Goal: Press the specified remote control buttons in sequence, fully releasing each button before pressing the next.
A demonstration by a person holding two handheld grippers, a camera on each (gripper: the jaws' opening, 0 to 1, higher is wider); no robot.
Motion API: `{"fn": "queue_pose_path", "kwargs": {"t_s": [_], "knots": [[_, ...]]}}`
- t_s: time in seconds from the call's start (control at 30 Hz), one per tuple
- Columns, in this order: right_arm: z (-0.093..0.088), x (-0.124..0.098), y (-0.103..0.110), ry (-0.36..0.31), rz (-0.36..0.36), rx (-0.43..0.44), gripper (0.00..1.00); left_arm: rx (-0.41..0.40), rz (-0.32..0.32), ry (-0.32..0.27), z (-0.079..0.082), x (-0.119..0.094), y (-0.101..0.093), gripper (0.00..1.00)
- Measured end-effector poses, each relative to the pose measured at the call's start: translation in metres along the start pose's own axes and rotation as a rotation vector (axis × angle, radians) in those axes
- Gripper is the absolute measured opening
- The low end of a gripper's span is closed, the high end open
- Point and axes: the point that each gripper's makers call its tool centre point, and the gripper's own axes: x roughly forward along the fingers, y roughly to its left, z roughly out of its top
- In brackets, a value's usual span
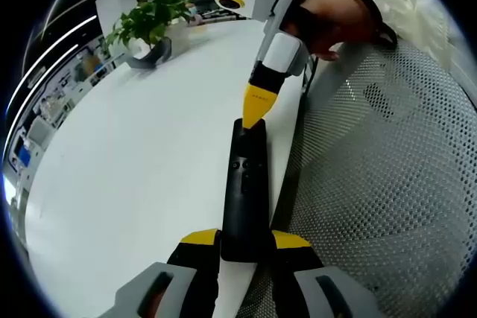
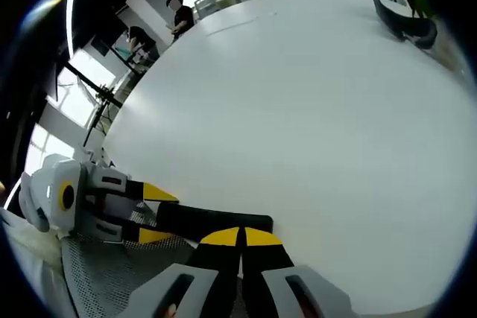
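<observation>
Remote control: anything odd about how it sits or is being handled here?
Nothing looks damaged or spilled. The black remote control hangs partly past the white table edge, clamped at its near end by the left gripper, while the shut right gripper tip meets its far end. The potted plant stands upright.

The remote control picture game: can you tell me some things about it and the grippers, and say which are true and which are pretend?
1. The left gripper holds the black remote control between its jaws. True.
2. The right gripper has its closed yellow tips at the far end of the remote. True.
3. The remote is lying flat in the middle of the white table. False: it is held at the table's edge, over the mesh surface.
4. A potted plant stands on the table. True.
5. The right gripper's jaws are wide open. False: they are shut together.
</observation>
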Motion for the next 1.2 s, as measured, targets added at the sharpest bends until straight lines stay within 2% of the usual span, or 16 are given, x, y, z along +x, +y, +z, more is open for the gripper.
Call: {"fn": "queue_pose_path", "kwargs": {"t_s": [0.13,0.23,0.3,0.6,0.9,1.2], "knots": [[0.005,-0.004,-0.005,-0.025,-0.028,-0.004,0.0,0.003,-0.002,0.001,0.0,0.0,0.0,0.25],[0.006,-0.004,0.005,-0.035,0.041,0.042,0.0,0.002,-0.003,0.001,0.0,0.0,0.0,0.25],[0.003,-0.001,0.003,-0.019,0.034,0.039,0.0,0.002,-0.004,0.001,0.0,0.0,-0.001,0.25],[0.0,0.003,0.008,-0.004,-0.011,-0.113,0.0,-0.003,-0.007,-0.004,0.0,0.001,0.0,0.25],[0.001,0.003,0.004,-0.026,0.014,-0.024,0.0,-0.016,-0.011,-0.009,0.001,0.001,0.0,0.25],[0.001,0.001,0.003,-0.034,0.014,-0.013,0.0,-0.027,-0.017,-0.01,0.001,0.001,0.0,0.25]]}}
